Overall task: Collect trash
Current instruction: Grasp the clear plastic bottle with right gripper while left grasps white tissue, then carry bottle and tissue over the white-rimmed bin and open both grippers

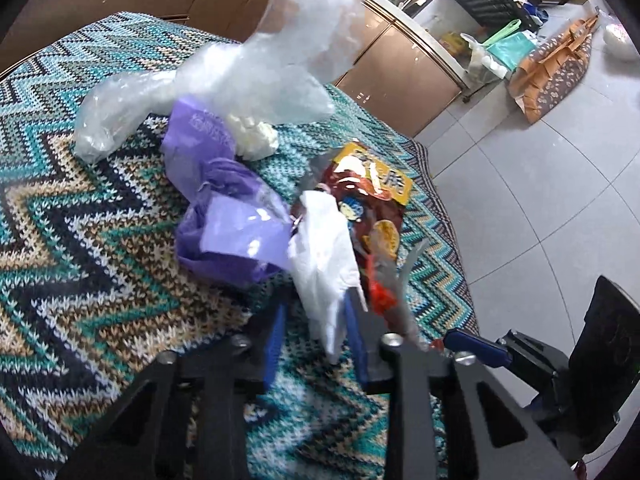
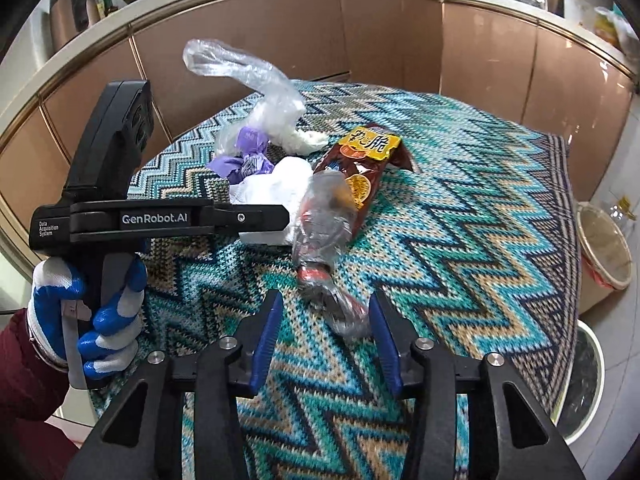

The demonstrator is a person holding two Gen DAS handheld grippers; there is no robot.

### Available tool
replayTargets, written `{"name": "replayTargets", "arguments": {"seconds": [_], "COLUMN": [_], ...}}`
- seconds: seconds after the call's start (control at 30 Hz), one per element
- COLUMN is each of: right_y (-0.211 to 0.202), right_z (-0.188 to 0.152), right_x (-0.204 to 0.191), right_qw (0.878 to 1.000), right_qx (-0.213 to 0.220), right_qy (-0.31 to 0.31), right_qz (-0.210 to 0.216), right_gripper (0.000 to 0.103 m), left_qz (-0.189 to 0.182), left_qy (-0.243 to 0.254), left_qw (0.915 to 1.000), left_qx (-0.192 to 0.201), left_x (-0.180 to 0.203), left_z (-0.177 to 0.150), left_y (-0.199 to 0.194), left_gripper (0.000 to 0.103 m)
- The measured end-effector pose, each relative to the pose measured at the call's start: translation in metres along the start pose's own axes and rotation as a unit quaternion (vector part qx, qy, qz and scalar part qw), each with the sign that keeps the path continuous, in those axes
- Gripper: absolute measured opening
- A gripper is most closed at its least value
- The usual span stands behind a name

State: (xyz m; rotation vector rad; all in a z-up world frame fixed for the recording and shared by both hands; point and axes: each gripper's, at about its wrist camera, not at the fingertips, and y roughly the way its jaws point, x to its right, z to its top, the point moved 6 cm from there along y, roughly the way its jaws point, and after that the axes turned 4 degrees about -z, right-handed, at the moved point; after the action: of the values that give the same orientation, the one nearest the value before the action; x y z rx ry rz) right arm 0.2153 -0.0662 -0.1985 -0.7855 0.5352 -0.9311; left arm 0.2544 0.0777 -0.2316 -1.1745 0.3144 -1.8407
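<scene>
Left claw [image 1: 316, 304] released: fingers apart over the surface [image 1: 92, 240], pointed downward. White tissue [image 1: 320, 256] stood between them, its edge against the right-hand pad, a gap showing on the other side. Not clamped.

Right claw [image 2: 325, 300] also released, fingers wide. Tail of a crumpled clear wrapper [image 2: 320, 232] with red print lay between them, close to the right-hand pad, clear of the other.

From the right wrist view, a blue-and-white gloved hand [image 2: 92, 312] held the left claw's handle; that claw's tip sat over the tissue.

Trash lay in one cluster near the middle of the zigzag knitted cloth covering the surface. Just beyond the tissue: purple bag [image 1: 228, 236], scrunched, touching it. Beside these, a brown snack bag [image 2: 360, 168] with a yellow top, lying flat, the clear wrapper overlapping its near end. Farther back: a clear plastic bag [image 1: 256, 76], one end sticking up, white lump [image 1: 258, 136] at its base.

Behind the surface, brown cabinets [image 2: 280, 32]. A basket [image 2: 604, 252] stood on the floor off the far right edge.
</scene>
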Motion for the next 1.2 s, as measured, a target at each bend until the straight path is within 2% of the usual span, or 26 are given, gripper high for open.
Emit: {"name": "replayTargets", "arguments": {"seconds": [0.07, 0.2, 0.27, 0.33, 0.5, 0.8, 1.2], "right_y": [0.007, 0.019, 0.025, 0.031, 0.032, -0.01, -0.072], "right_z": [0.003, 0.008, 0.009, 0.007, 0.005, 0.002, -0.022], "right_x": [0.0, -0.002, -0.003, -0.005, -0.006, 0.002, 0.039], "right_qw": [1.0, 1.0, 1.0, 1.0, 0.999, 0.999, 0.994], "right_qx": [-0.003, -0.009, -0.014, -0.021, -0.019, 0.018, 0.079], "right_qy": [-0.004, -0.009, -0.011, -0.009, 0.0, 0.027, 0.078], "right_qz": [0.003, 0.008, 0.013, 0.018, 0.031, 0.032, 0.005], "right_gripper": [0.043, 0.041, 0.037, 0.024, 0.022, 0.021, 0.021], "left_qz": [-0.002, -0.004, -0.001, 0.001, 0.002, 0.019, 0.029], "left_qy": [0.001, 0.011, 0.018, 0.026, 0.038, 0.07, 0.103], "left_qw": [1.0, 0.9999, 0.9998, 0.9996, 0.9992, 0.9972, 0.9934], "left_qx": [0.003, 0.006, 0.007, 0.008, 0.012, 0.021, 0.04], "left_x": [-0.002, -0.005, -0.004, -0.003, -0.001, 0.02, 0.053], "left_z": [0.0, -0.005, -0.007, -0.009, -0.011, -0.013, -0.02], "left_y": [0.001, 0.0, 0.001, 0.002, 0.003, -0.001, -0.041], "left_gripper": [0.017, 0.013, 0.012, 0.011, 0.008, 0.005, 0.005]}}
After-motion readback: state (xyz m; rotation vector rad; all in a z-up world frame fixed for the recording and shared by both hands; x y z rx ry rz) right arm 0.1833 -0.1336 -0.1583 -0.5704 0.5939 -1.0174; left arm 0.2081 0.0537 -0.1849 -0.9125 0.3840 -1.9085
